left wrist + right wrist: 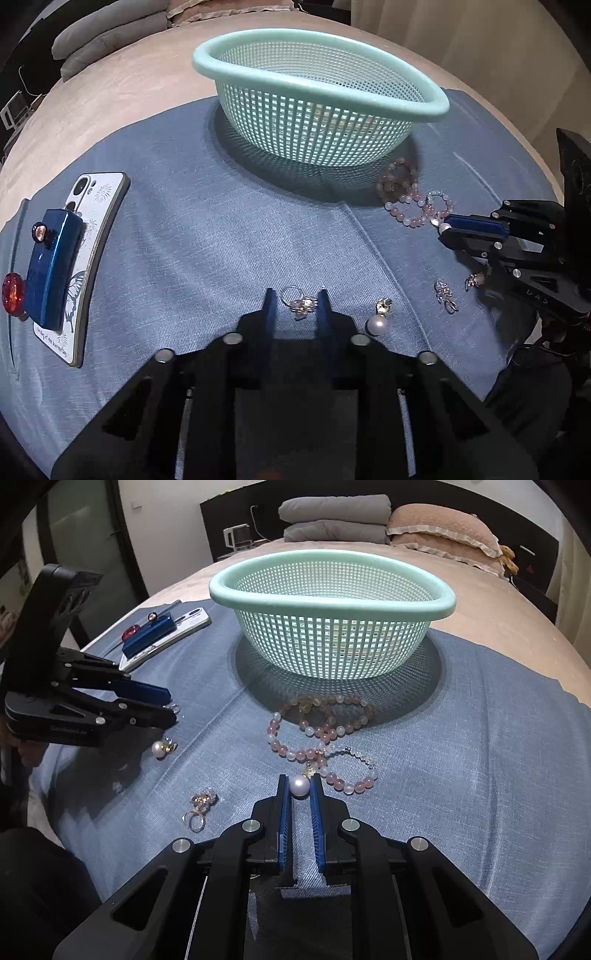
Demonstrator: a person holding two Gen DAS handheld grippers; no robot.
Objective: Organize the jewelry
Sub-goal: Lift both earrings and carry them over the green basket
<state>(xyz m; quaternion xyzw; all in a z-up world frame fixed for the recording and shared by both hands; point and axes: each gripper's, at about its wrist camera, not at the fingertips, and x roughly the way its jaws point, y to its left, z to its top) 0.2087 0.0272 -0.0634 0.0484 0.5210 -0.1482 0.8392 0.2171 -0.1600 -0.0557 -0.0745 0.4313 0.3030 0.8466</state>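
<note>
Pearl earring [299, 786], round and glossy white, sits pinched in the right claw [299, 794]; left claw [295, 306] gapes.

Mint-green lattice basket [332, 602] on a blue woven cloth [461, 757] — pink and white beads [314, 753], white pearl [299, 786].

Open cloth [480, 757] is seen right of the basket [332, 587]. Its near side is crowded by bracelets [317, 734]; loose earrings [201, 805] are scattered nearer-left. The far-left cloth is taken by a phone [99, 236].
</note>
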